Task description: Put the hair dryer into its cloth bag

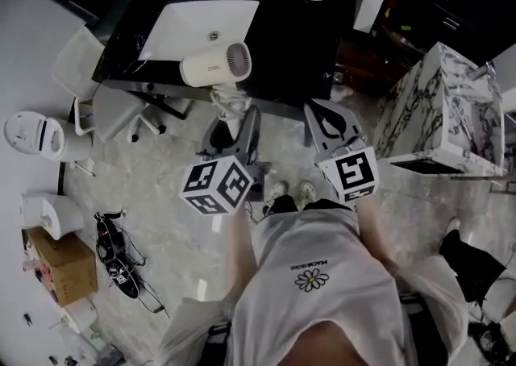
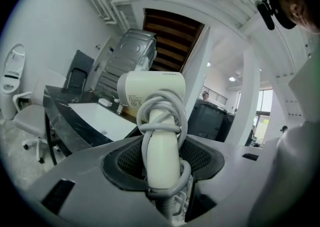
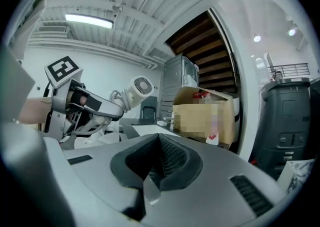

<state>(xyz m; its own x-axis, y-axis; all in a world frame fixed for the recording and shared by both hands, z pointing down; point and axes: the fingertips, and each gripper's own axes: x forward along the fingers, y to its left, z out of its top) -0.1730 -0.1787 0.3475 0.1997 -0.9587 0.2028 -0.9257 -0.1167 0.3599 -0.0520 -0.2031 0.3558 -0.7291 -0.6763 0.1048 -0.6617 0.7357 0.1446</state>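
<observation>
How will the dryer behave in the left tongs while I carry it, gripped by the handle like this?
The dryer is probably rigid but front-heavy: its bulky head sits well out past the left tongs, so it may pivot. The smooth handle looks slippery, though the cord wound round it likely adds grip. Loose loops might snag.

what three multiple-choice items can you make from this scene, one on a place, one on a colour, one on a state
1. Where is the hair dryer? A in the sink; B in the left claw; C on the floor
2. What colour is its body? A cream-white; B red; C black
3. The right claw is: A wide open; B gripping a box; C shut

B, the claw clamps the dryer's cord-wrapped handle.
A, the pale shell shows in every view.
C, the claw's two sides meet with no gap.
</observation>
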